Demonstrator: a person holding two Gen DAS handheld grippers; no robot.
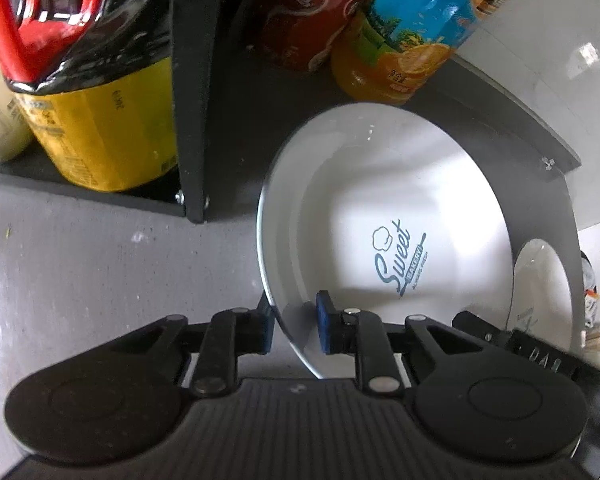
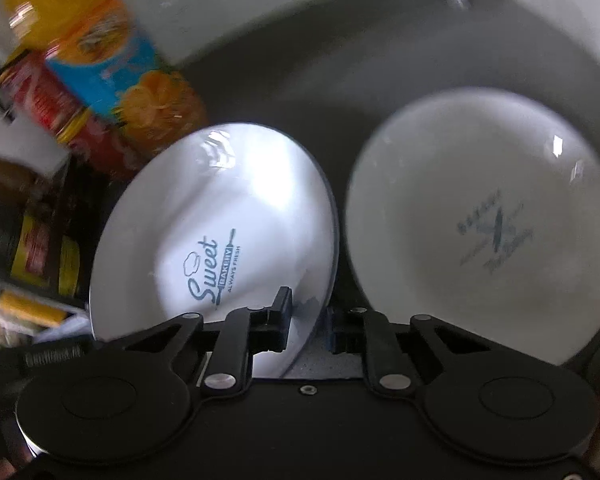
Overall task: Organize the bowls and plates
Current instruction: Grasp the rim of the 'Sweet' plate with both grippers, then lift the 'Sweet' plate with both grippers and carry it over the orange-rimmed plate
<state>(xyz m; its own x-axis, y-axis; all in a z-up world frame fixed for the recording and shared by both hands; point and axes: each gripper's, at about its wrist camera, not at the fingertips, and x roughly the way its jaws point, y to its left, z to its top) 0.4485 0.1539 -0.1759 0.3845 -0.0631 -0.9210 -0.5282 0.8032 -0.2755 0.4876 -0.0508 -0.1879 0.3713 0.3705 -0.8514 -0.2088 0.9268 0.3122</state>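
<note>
A white plate (image 1: 380, 200) printed "Sweet Bakery" hangs tilted over a dark shelf board (image 1: 240, 120). My left gripper (image 1: 295, 330) is shut on its near left rim, one blue pad behind the rim and one on its face. In the right wrist view the same plate (image 2: 220, 208) fills the left half, and my right gripper (image 2: 310, 326) is shut on its lower right rim. A white bowl (image 2: 480, 220) with a faint blue print sits just right of the plate, and its edge (image 1: 540, 280) also shows in the left wrist view. Part of the right gripper's black body (image 1: 532, 350) shows below that bowl.
Behind the plate stand an orange juice bottle (image 1: 400, 40) and a red-labelled bottle (image 1: 308, 20). A dark jug with a yellow label and red handle (image 1: 96, 120) sits beyond a black upright post (image 1: 190, 120). Grey counter (image 1: 80, 272) lies to the left.
</note>
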